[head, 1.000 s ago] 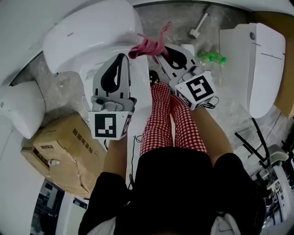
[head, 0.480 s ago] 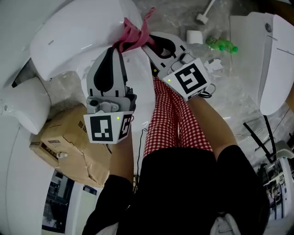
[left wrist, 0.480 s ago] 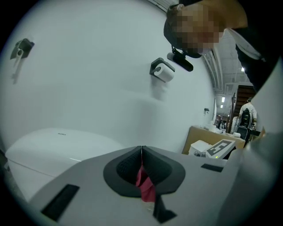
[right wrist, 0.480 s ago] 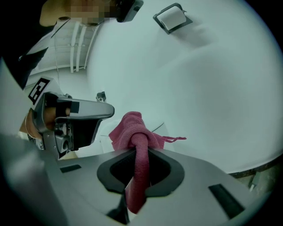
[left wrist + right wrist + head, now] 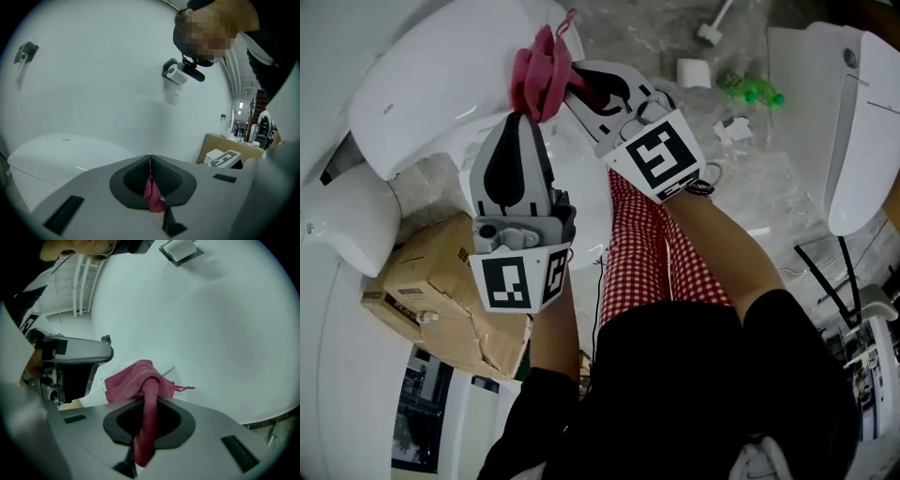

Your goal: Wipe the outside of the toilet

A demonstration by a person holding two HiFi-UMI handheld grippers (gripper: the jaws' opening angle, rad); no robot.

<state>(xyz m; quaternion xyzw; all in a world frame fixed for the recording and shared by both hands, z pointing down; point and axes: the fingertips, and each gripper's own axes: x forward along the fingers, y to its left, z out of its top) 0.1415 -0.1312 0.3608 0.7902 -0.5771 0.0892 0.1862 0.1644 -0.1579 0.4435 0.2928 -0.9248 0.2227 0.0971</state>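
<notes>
Toilet: the white toilet [image 5: 441,84] fills the far left of the head view, with its smooth closed lid facing up.
Cloth: a pink cloth [image 5: 539,75] is bunched against the right side of that lid, at the far end of both grippers. In the right gripper view it lies as a knotted lump [image 5: 136,380] against the white surface.
Right gripper: the right gripper [image 5: 574,77] reaches from near right toward far left. Its jaws are closed around a twisted strand of the cloth, which runs back through the opening between them and hangs below [image 5: 151,401].
Left gripper: the left gripper [image 5: 518,117] lies over the toilet, left of the right one, pointing away from the person. Its tip is just beside the lower edge of the cloth. Its jaws are pressed together at the tips [image 5: 150,157]. A sliver of pink [image 5: 152,194] shows in the opening behind them, and I cannot tell whether that sliver is pinched or only seen through the gap.
Near left: a brown cardboard box [image 5: 431,300] sits on the floor beside the toilet.
Right: a second white toilet [image 5: 853,112] stands well apart, at the right edge.
Far right floor: a green bottle [image 5: 752,89] lies between the two toilets.
Person: legs in red checked trousers [image 5: 647,253] stand just right of the toilet, below the right gripper.
</notes>
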